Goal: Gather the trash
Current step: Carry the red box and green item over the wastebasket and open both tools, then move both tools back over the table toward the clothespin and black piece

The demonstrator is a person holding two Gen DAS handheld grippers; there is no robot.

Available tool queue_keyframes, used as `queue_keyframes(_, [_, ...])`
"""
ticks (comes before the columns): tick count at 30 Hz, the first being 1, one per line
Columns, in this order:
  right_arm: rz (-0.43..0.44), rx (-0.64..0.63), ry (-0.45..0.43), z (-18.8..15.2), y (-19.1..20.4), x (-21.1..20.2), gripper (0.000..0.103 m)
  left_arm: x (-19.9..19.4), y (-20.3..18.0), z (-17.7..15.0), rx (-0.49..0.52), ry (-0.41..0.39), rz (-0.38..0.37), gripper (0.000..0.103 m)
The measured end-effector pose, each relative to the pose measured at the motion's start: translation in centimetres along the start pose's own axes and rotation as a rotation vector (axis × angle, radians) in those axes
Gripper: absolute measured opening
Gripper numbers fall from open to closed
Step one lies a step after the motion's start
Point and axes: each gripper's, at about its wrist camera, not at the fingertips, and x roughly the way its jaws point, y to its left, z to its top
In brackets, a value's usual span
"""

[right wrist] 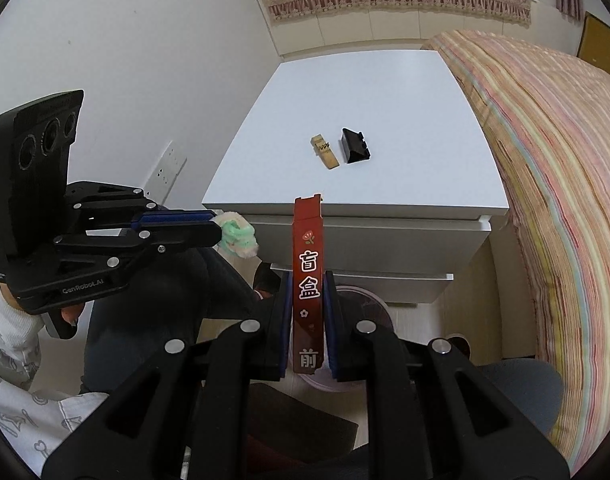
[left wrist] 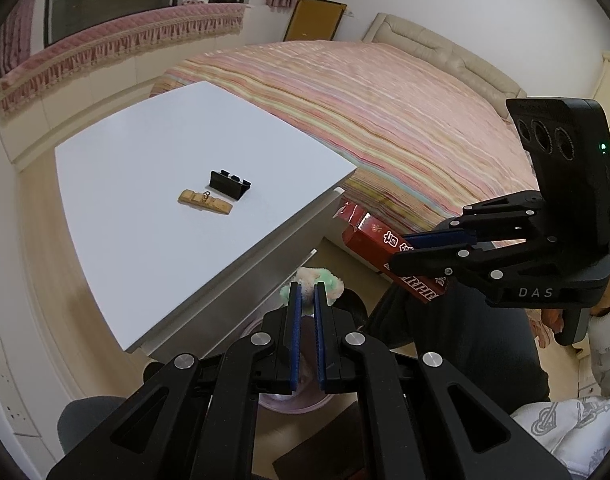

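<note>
My right gripper (right wrist: 308, 292) is shut on a long red box (right wrist: 307, 256) with white Chinese characters, held upright in front of the white cabinet; it also shows in the left wrist view (left wrist: 385, 256). My left gripper (left wrist: 307, 292) is shut on a fluffy green, pink and white wad (left wrist: 319, 280), which also shows in the right wrist view (right wrist: 237, 238). Both are held above a round pink-rimmed bin (right wrist: 369, 304) on the floor below.
A white cabinet top (left wrist: 165, 152) carries a wooden piece (left wrist: 204, 201) and a black clip (left wrist: 229, 184). A bed with a striped cover (left wrist: 385, 100) stands to the right. A white wall with sockets (right wrist: 167, 170) is on the left.
</note>
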Motion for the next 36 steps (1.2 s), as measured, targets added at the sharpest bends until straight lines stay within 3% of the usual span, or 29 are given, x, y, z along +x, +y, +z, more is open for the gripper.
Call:
queue_keyframes(9, [0.017, 0.013, 0.022, -0.4, -0.3, 0.7, 0.015, 0.4, -0.4, -0.6, 0.012, 0.024, -0.013, 0.011])
queue_keyframes(10, [0.004, 0.016, 0.027, -0.5, -0.4, 0.9, 0.023, 0.5, -0.4, -0.6, 0.012, 0.026, -0.011, 0.017])
queue_keyframes(11, [-0.008, 0.022, 0.026, -0.5, -0.6, 1.0, 0.046, 0.7, -0.3, -0.7, 0.012, 0.03, -0.002, 0.023])
queue_keyframes(13, [-0.009, 0.043, 0.013, -0.6, -1.0, 0.8, 0.073, 0.8, 0.0, -0.8, 0.0, 0.025, 0.009, 0.066])
queue_keyframes(15, [-0.026, 0.05, 0.01, -0.7, -1.3, 0.8, 0.086, 0.6, 0.2, -0.9, -0.013, 0.004, 0.016, 0.085])
queue_keyframes(16, [-0.03, 0.056, 0.006, -0.7, -1.5, 0.7, 0.091, 0.6, 0.4, -1.0, -0.019, -0.005, 0.034, 0.089])
queue_keyframes(22, [-0.043, 0.069, 0.008, -0.8, -1.8, 0.9, 0.096, 0.2, 1.2, -1.0, -0.04, -0.026, 0.116, 0.095])
queue_keyframes(36, [-0.039, 0.062, 0.01, -0.7, -1.6, 1.0, 0.096, -0.4, 1.7, -0.9, -0.053, -0.035, 0.133, 0.095])
